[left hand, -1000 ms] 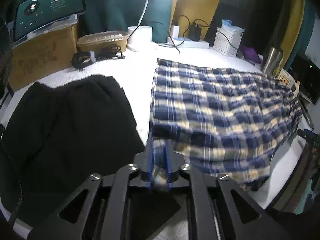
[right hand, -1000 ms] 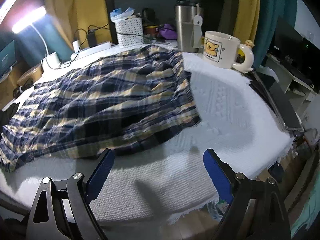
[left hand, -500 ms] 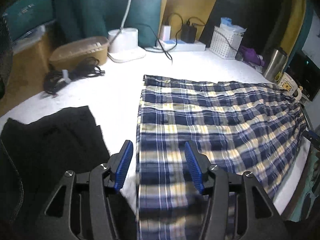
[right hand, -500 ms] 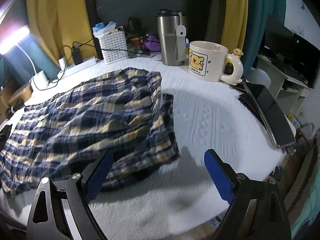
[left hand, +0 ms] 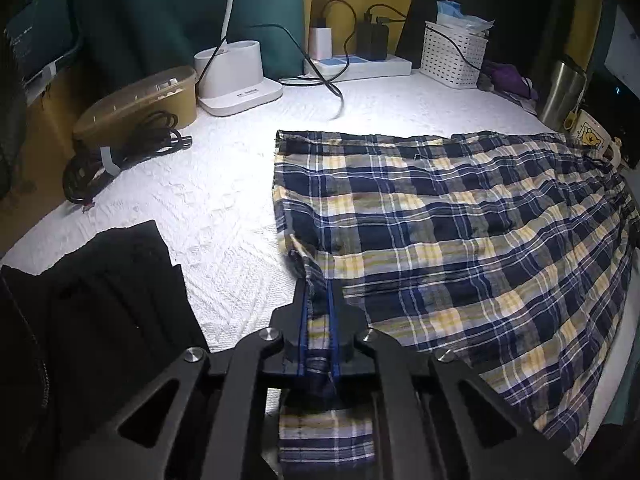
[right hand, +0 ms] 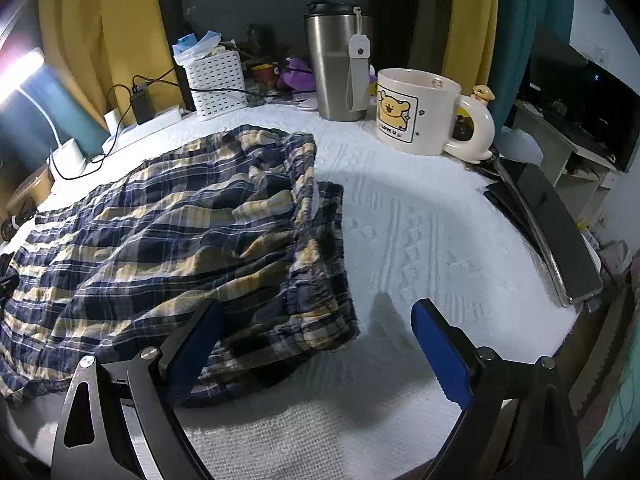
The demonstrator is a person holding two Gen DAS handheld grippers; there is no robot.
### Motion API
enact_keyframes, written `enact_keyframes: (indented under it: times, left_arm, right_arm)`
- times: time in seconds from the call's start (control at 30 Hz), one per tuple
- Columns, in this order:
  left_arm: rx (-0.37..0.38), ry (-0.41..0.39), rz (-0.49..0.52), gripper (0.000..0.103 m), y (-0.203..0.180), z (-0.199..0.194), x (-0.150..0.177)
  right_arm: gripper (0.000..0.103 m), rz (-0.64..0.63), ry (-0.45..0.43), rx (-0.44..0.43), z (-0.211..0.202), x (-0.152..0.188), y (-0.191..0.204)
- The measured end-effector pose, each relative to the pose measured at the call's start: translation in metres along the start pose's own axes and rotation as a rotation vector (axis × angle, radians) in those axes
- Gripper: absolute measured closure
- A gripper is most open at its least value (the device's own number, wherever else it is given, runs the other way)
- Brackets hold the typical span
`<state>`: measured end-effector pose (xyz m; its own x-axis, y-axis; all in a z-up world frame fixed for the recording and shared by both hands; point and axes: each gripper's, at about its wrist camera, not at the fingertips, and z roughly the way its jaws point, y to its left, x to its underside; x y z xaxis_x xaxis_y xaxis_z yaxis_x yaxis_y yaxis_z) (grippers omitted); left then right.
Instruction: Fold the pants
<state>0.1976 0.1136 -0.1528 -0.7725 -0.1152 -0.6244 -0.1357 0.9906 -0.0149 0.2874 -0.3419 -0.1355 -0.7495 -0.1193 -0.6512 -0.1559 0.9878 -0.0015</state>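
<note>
1. On my left feed, the left hand-held gripper [left hand: 319,312] is pinched tight on the near left hem corner of the plaid pants [left hand: 460,232], with fabric bunched between the blue pads and a strip hanging below them.
2. The pants are spread across the white tabletop [left hand: 224,200], legs toward the left side and the gathered waistband off to the right, near the bear mug [right hand: 416,110].
3. On the right feed, the right hand-held gripper [right hand: 316,344] is spread wide and not holding anything. Its left finger [right hand: 196,344] sits over the plaid cloth just beside the waistband corner; I can't tell if it's actually touching. The other finger is over bare tabletop.
4. A black garment [left hand: 100,300] lies just left of the pinched corner, apart from the pants.
5. Back edge clutter: coiled black cable [left hand: 116,152], white lamp base [left hand: 236,80], power strip [left hand: 360,66], white basket [left hand: 454,54], steel tumbler [right hand: 338,60].
6. A dark tablet-looking slab [right hand: 548,228] sits at the right edge of the tabletop.
</note>
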Motion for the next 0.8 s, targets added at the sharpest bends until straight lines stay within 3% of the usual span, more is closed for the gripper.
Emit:
enact_keyframes:
  times: [0.33, 0.5, 0.6, 0.67, 0.73, 0.77, 0.8]
  left_arm:
    - [-0.049, -0.009, -0.007, 0.097, 0.003, 0.001, 0.0]
    - [-0.048, -0.01, -0.042, 0.093, 0.006, -0.009, -0.008]
    - [-0.021, -0.032, -0.091, 0.075, 0.011, -0.019, -0.013]
    - [0.01, -0.038, -0.112, 0.07, 0.01, -0.023, -0.015]
    - [0.024, -0.038, -0.112, 0.07, 0.006, -0.025, -0.016]
    - [0.028, -0.036, -0.109, 0.07, 0.003, -0.026, -0.016]
    - [0.034, -0.035, -0.102, 0.07, -0.001, -0.026, -0.015]
  right_arm:
    - [0.008, 0.03, 0.024, 0.011, 0.001, 0.008, -0.007]
    - [0.008, 0.091, 0.004, -0.084, -0.003, 0.002, -0.014]
    - [0.008, 0.089, -0.033, -0.099, -0.005, -0.007, -0.012]
    - [0.021, 0.085, -0.044, -0.115, -0.002, -0.015, -0.009]
    - [0.055, 0.094, -0.043, -0.135, 0.001, -0.02, -0.01]
    - [0.062, 0.103, -0.04, -0.16, 0.004, -0.023, -0.011]
    - [0.081, 0.105, -0.038, -0.186, 0.005, -0.024, -0.01]
